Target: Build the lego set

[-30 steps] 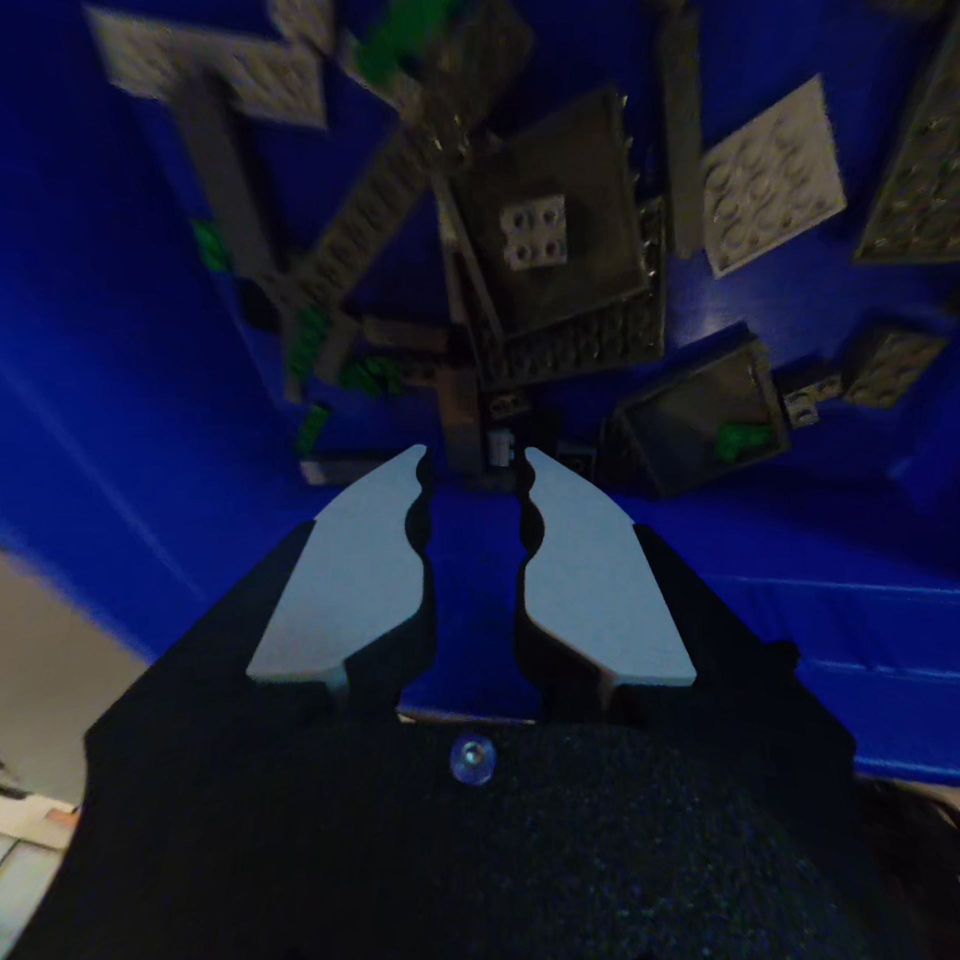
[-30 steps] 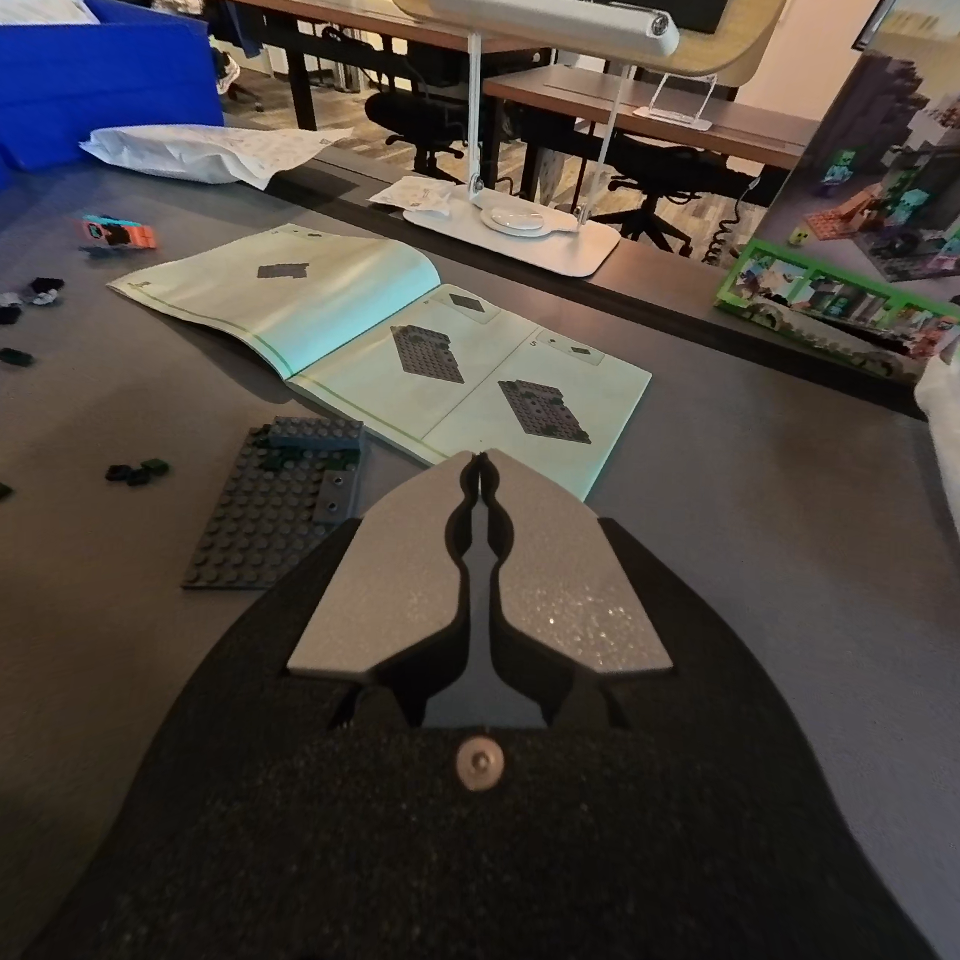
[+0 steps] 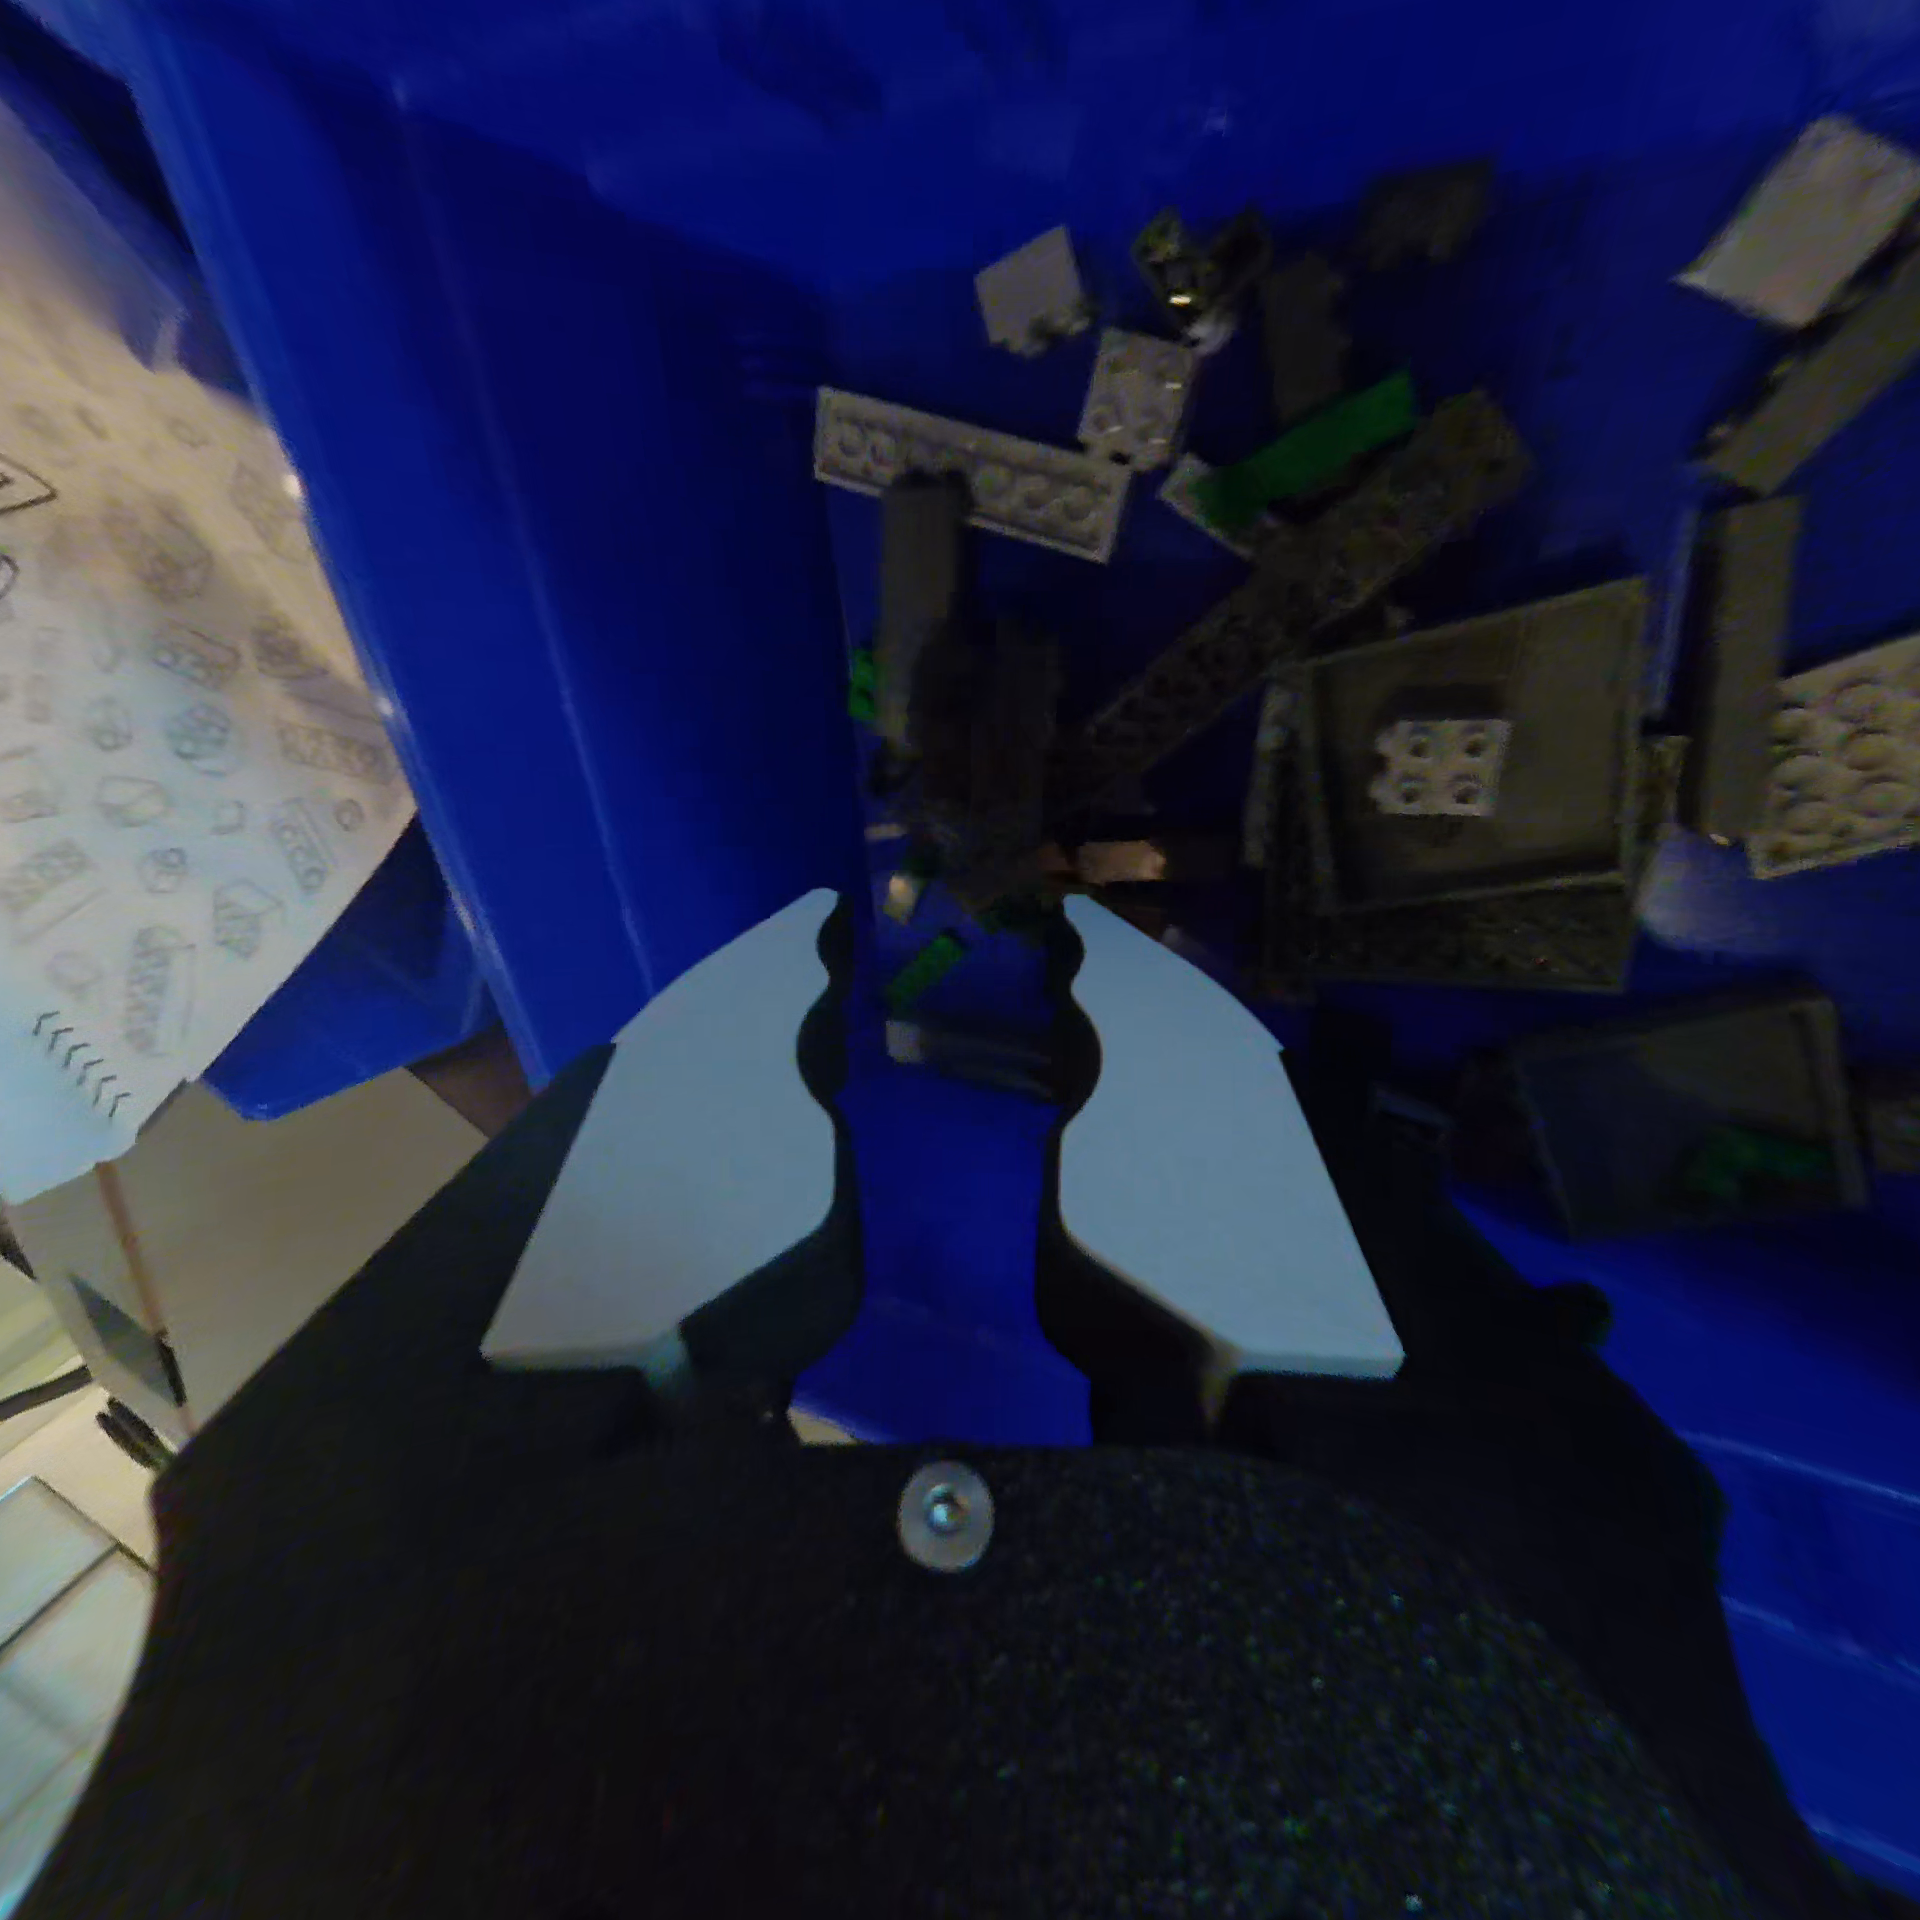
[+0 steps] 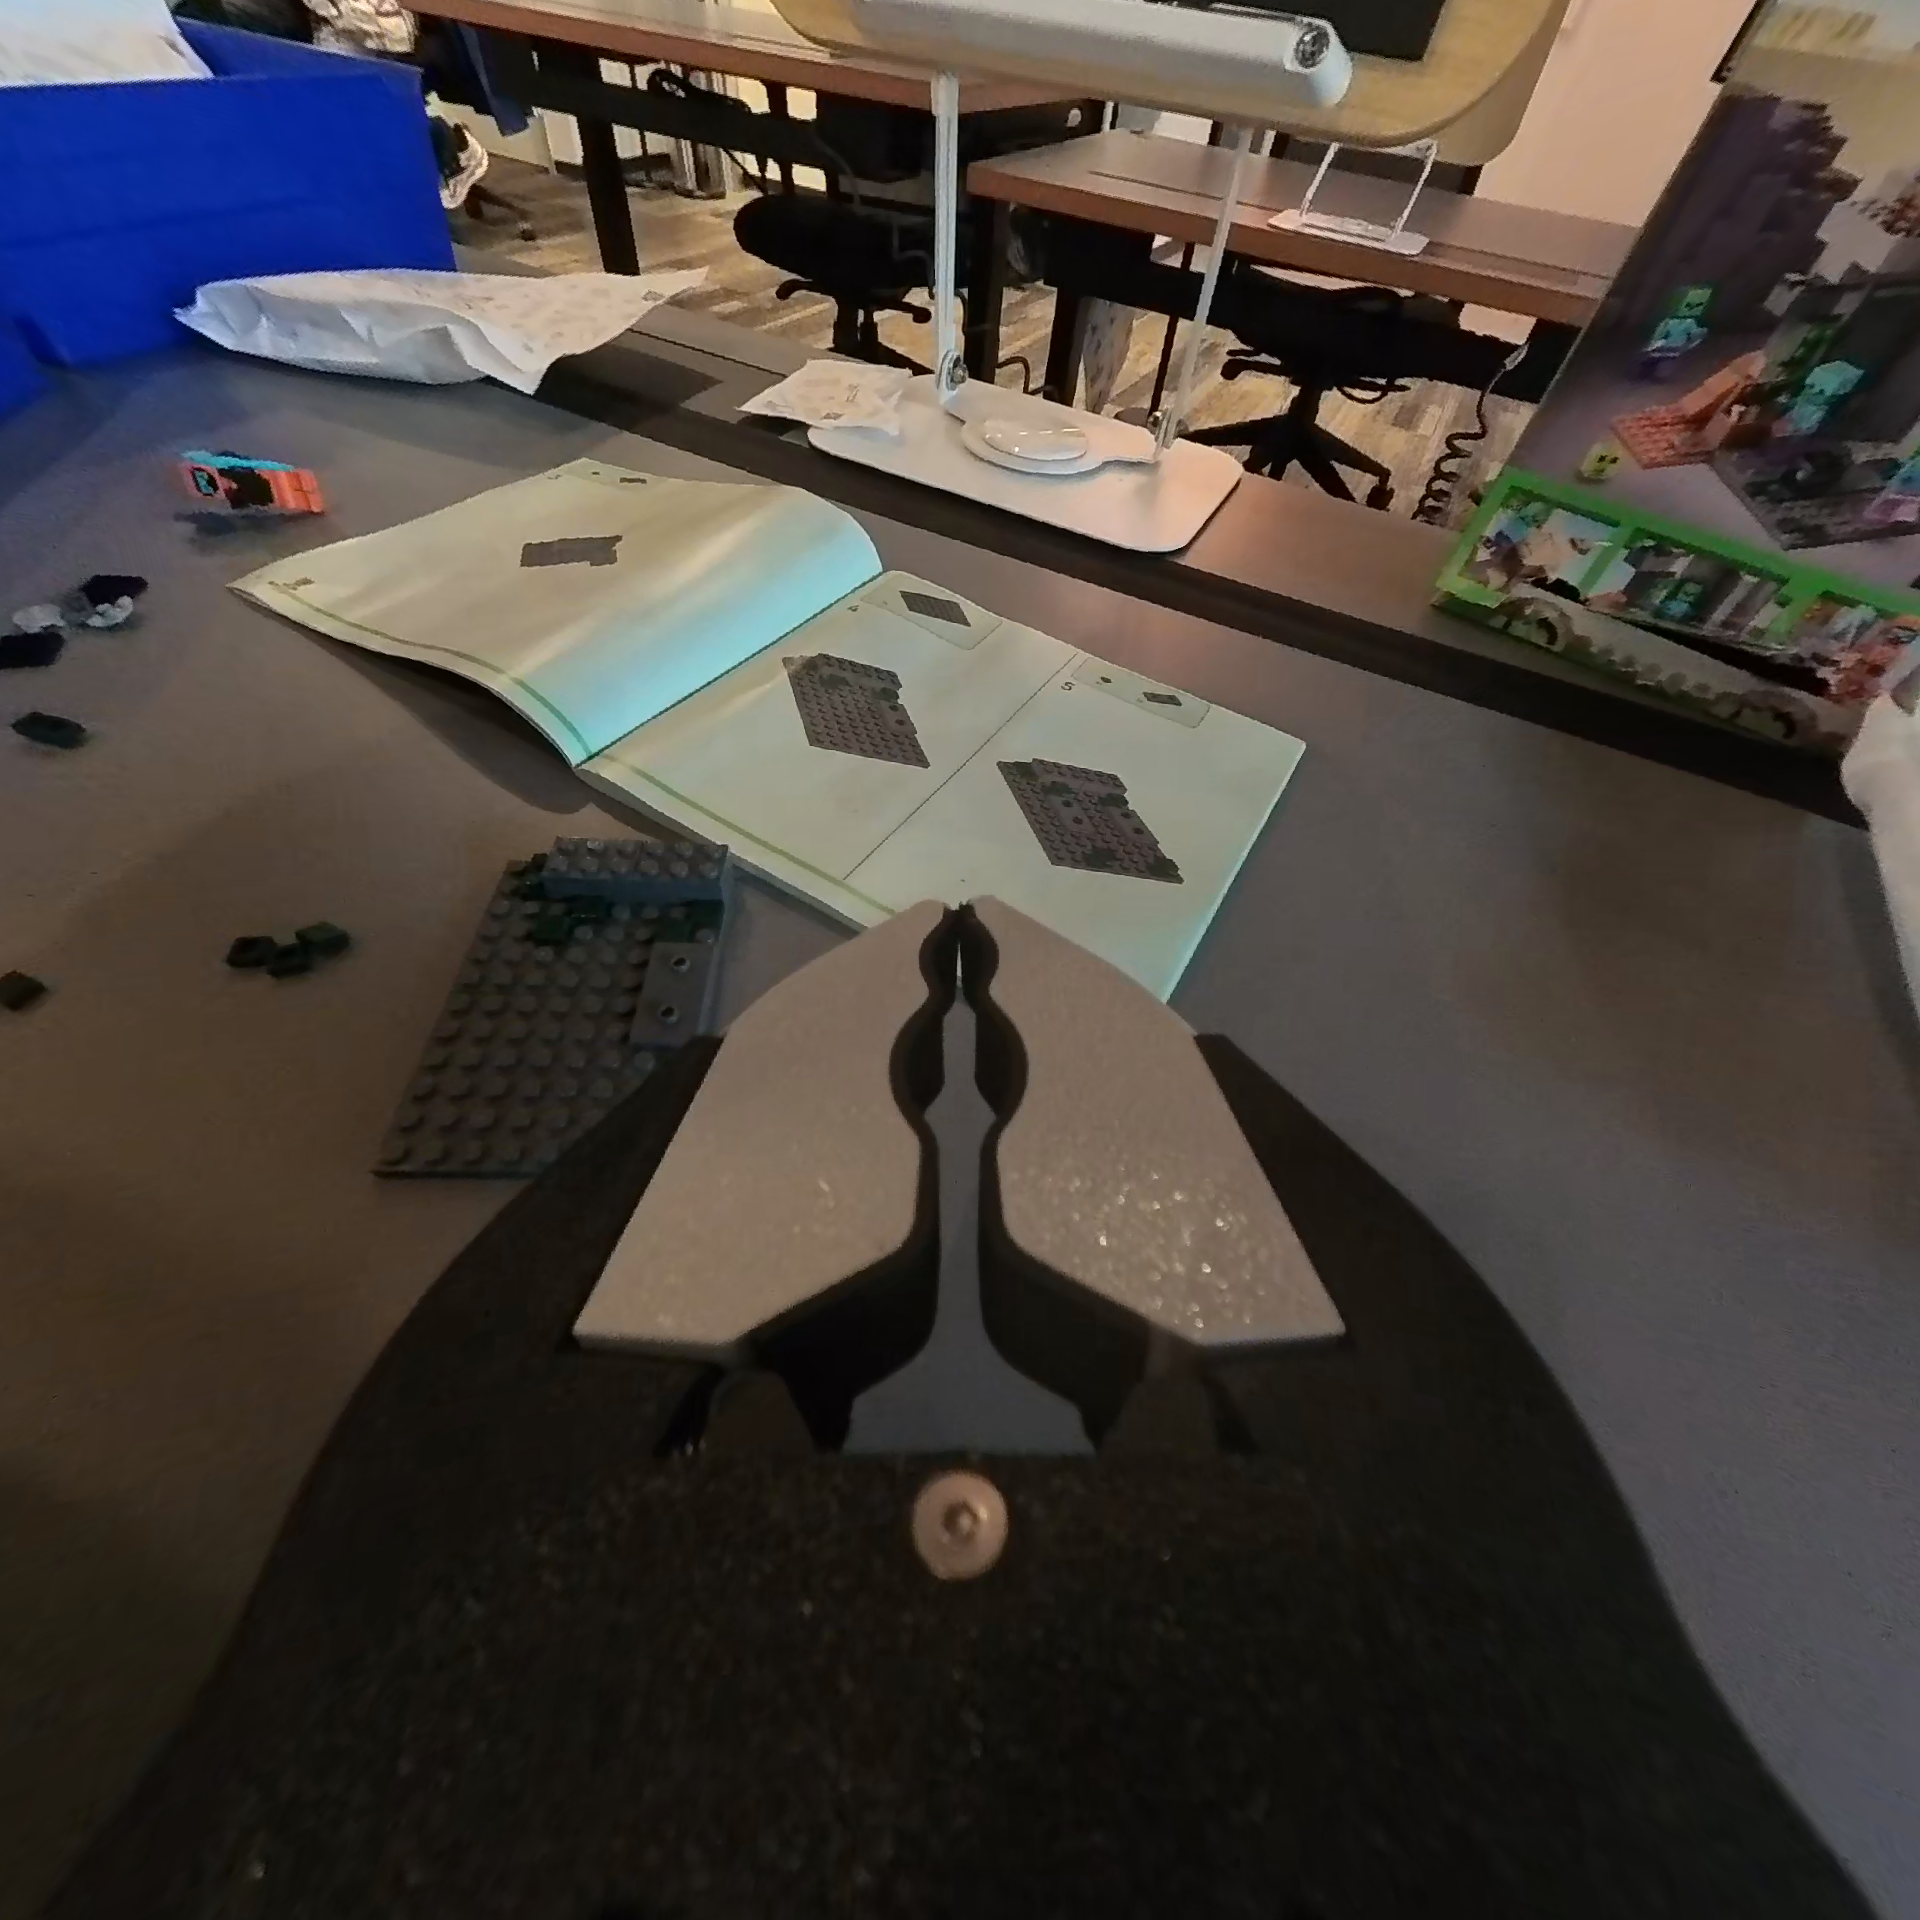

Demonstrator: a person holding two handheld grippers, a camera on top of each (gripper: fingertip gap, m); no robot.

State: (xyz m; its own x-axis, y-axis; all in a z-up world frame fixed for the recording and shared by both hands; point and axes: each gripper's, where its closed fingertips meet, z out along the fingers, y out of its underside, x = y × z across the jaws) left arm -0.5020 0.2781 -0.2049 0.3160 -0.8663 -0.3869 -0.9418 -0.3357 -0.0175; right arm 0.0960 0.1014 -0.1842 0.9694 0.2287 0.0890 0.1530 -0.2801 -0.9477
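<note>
Left gripper jaws released above blue bin; right gripper jaws clenched, empty; one baseplate.

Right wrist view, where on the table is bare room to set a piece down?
Bare grey table lies right of the instruction booklet, short of the set box. Left of the baseplate it is crowded with small dark pieces.
</note>
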